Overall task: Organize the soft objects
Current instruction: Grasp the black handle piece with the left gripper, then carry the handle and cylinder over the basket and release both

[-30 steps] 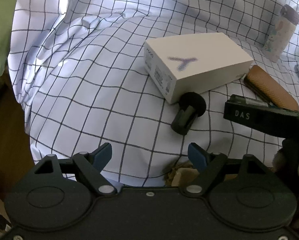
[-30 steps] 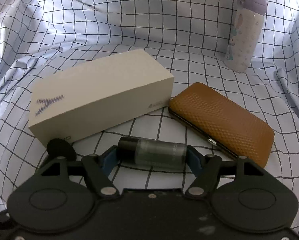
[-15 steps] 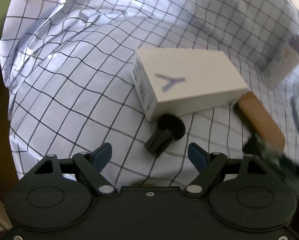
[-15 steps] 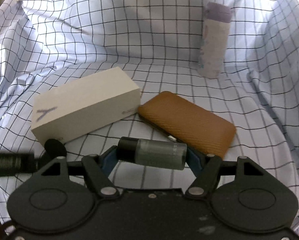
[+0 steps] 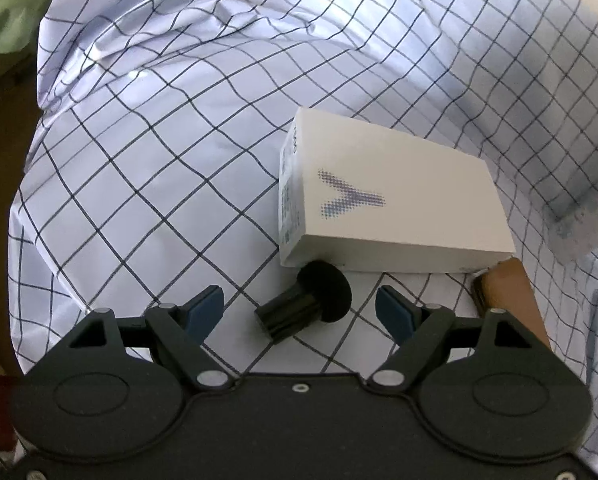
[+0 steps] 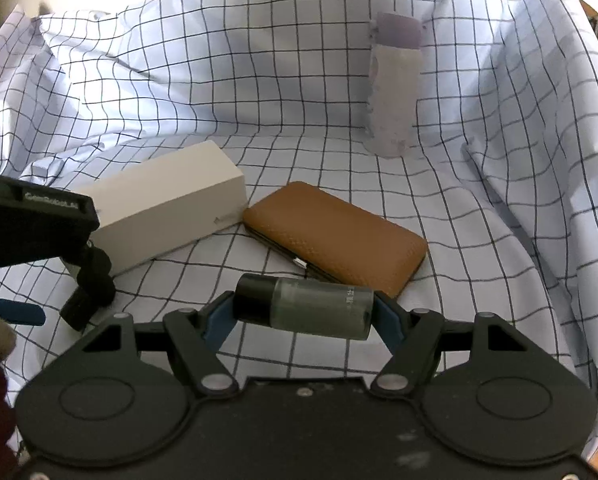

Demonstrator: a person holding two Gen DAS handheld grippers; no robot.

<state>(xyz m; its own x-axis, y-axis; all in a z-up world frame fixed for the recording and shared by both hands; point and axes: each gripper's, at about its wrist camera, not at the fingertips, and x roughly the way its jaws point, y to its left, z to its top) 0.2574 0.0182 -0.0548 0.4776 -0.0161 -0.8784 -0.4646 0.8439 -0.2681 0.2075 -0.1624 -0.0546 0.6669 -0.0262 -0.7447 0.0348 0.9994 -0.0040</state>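
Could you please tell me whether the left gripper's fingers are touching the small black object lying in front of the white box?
Apart. In the left wrist view, checked cloth shows on both sides between the left gripper pads and the small black object, which lies between the open jaws.

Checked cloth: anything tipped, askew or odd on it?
Yes. A small black cylinder with a round foam end lies on its side on the checked cloth, its foam end against the white box. The cloth is heavily rumpled. The pale bottle stands upright; the brown case lies flat.
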